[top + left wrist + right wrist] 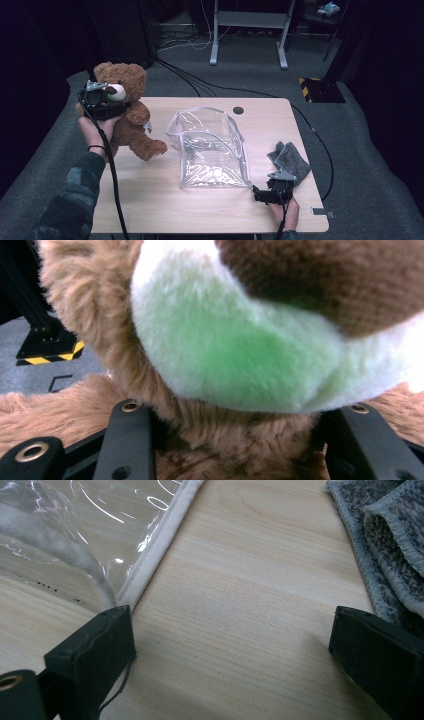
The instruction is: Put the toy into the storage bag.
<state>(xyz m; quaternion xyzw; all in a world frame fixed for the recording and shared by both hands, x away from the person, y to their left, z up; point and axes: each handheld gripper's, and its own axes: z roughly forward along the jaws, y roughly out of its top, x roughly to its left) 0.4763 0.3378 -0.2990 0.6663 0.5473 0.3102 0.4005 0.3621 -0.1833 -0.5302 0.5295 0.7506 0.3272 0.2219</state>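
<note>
In the high view, the left gripper (102, 102) clasps the teddy bear (131, 112) at its neck, left of the clear bag (210, 150) and off the table (150, 200). In the left gripper view, both jaws press into the bear's fur below its white muzzle (240, 350). In the right gripper view, the right gripper (232, 645) stands released over bare wood, between the bag's corner and the grey cloth (385, 540).

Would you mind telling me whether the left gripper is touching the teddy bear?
Touching. In the left gripper view, the left gripper has its black jaws pressed into the fur of the teddy bear on both sides, just below its white muzzle.

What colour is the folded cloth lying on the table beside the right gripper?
Mottled grey: the folded cloth shows best in the right gripper view, with stitched edges.
</note>
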